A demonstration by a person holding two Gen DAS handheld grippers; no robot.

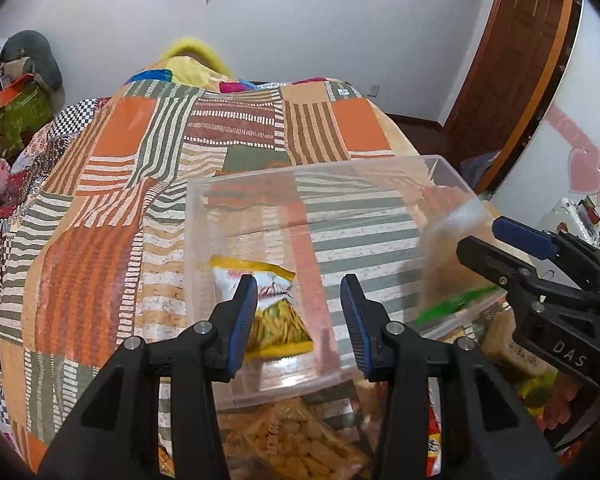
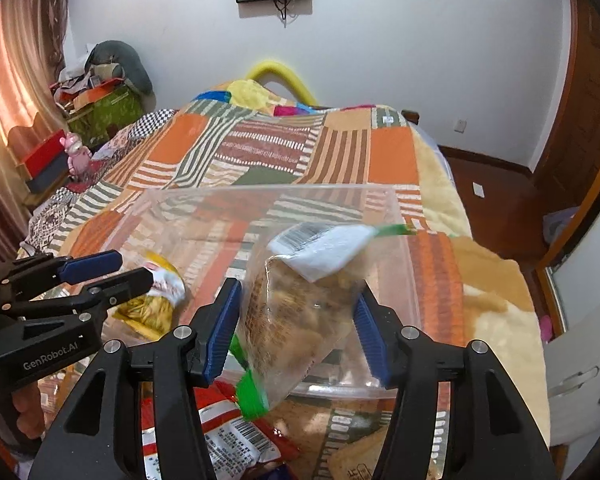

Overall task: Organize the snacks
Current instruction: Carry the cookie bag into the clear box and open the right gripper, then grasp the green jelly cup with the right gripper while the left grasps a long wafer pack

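A clear plastic bin [image 1: 260, 390] [image 2: 404, 280] stands on a patchwork bedspread. A yellow and white snack packet [image 1: 278, 312] [image 2: 156, 304] lies inside it at the left. My left gripper [image 1: 299, 320] is open and empty over the bin's near edge; it also shows in the right wrist view [image 2: 112, 270]. My right gripper [image 2: 296, 328] is open, with a clear bag of brown snacks [image 2: 300, 312], green-edged and blurred, between its jaws over the bin; I cannot tell if the pads touch it. The bag shows blurred in the left wrist view [image 1: 444, 280], by the right gripper [image 1: 500, 244].
More snack packs lie on the bed in front of the bin: a clear bag of yellow crackers [image 1: 300, 440], red and white packets [image 2: 220, 436], a tan packet [image 2: 360, 460]. The patchwork bedspread [image 1: 120, 200] stretches beyond. A wooden door [image 1: 512, 60] stands at right.
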